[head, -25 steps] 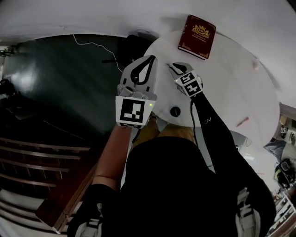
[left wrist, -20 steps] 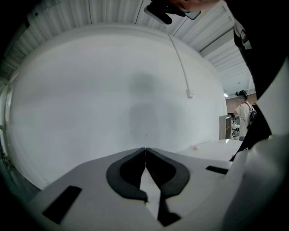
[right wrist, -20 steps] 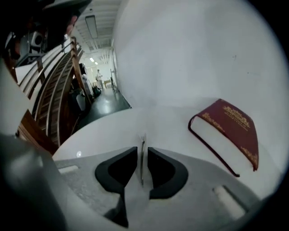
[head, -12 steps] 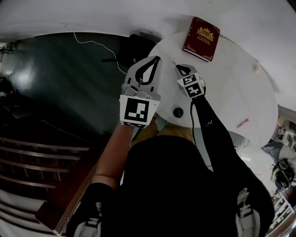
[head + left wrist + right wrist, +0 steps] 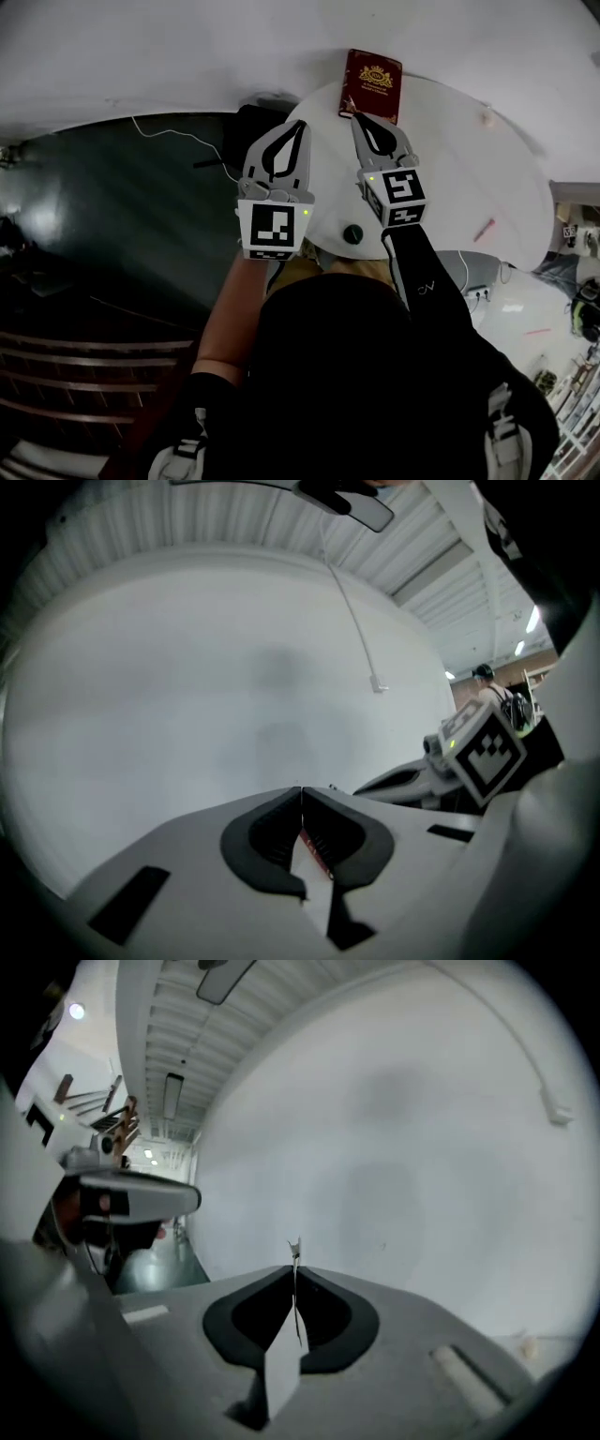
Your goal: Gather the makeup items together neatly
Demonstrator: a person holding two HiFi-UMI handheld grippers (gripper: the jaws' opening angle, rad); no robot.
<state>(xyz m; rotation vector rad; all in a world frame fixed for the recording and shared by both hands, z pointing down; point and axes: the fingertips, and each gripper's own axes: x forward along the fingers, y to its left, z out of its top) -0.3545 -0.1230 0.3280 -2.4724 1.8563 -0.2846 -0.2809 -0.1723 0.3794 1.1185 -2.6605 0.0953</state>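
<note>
A dark red box with a gold crest (image 5: 372, 84) lies at the far edge of the round white table (image 5: 450, 178). A small black round pot (image 5: 352, 233) sits at the table's near edge. A pink stick (image 5: 485, 230) lies to the right. My right gripper (image 5: 357, 119) (image 5: 295, 1265) is held up over the table, pointing towards the wall. Its jaws have just been closing, and a thin white flat piece (image 5: 281, 1363) is pinched between them. My left gripper (image 5: 301, 125) (image 5: 301, 791) hovers beside it, its tips meeting. A reddish sliver (image 5: 315, 851) shows behind those tips; I cannot tell what it is.
A small pale item (image 5: 487, 117) sits near the table's far right rim. A plain white wall (image 5: 422, 1147) fills both gripper views. Dark floor (image 5: 112, 206) with a white cable lies to the left of the table. The right gripper's marker cube (image 5: 487, 752) shows in the left gripper view.
My right gripper has risen off the table and tipped up towards the wall and the red box. The left gripper has lifted slightly.
</note>
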